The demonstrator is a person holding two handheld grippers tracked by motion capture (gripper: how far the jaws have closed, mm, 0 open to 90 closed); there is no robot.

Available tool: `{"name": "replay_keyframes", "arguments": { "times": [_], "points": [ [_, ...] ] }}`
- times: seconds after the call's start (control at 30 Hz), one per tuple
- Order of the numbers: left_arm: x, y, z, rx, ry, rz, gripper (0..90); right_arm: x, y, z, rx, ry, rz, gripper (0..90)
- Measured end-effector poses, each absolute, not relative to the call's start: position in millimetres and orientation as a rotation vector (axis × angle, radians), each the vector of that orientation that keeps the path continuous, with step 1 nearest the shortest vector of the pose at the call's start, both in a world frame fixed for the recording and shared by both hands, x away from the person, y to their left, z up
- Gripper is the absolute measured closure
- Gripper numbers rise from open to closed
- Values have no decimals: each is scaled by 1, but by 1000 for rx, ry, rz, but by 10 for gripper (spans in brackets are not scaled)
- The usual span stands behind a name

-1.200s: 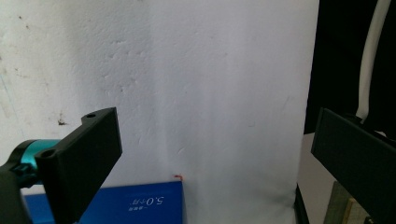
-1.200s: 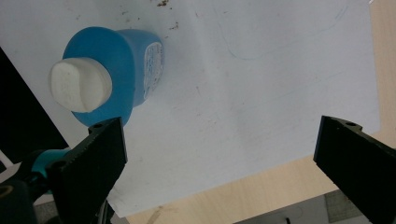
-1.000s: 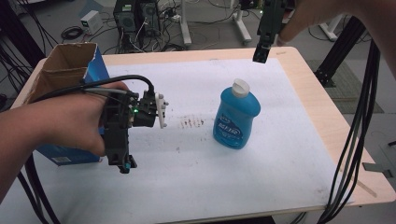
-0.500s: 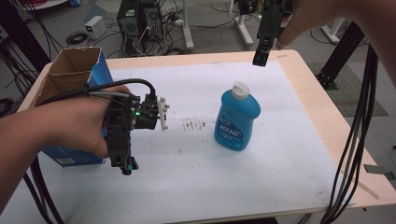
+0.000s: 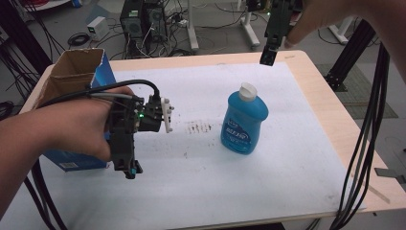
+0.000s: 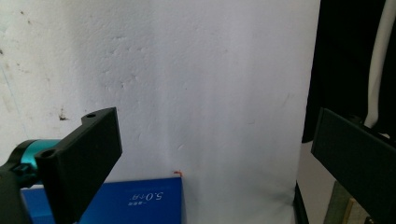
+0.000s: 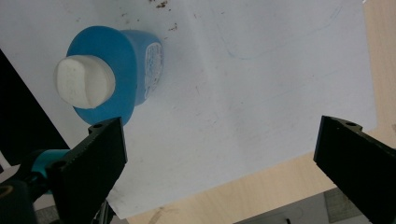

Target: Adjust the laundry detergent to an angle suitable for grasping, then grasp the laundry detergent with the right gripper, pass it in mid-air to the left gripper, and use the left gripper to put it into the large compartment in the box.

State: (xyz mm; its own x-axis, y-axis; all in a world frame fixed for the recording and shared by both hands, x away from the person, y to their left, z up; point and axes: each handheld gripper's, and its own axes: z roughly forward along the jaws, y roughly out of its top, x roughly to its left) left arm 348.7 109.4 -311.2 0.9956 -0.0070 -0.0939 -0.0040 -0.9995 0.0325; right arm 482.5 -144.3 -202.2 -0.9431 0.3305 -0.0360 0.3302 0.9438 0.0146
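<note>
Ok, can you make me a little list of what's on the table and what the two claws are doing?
surface: white sheet on a wooden table
bottle: blue bottle, white cap, upright near the middle
box: open cardboard box with blue sides, at the left edge
left claw: open, pointing down over the sheet beside the box, holding nothing
right claw: open, high above the bottle, holding nothing

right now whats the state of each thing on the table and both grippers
blue bottle: upright on the white sheet, white cap on, not held
cardboard box: standing at the table's left edge, top open
left gripper: jaws wide apart, empty, beside the box
right gripper: jaws wide apart, empty, raised above the bottle
white sheet: flat on the table, stained with dark specks near the middle
</note>
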Motion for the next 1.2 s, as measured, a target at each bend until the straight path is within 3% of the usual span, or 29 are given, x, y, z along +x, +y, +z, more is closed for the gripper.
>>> {"name": "replay_keyframes", "arguments": {
  "times": [0.6,1.2],
  "points": [
    [349,109,-314,3111,11,-155,17,483,-155,-207,561,3055,145,17],
    [344,108,-319,3109,10,-142,18,432,-232,-233,880,2873,591,17]
  ]
}}
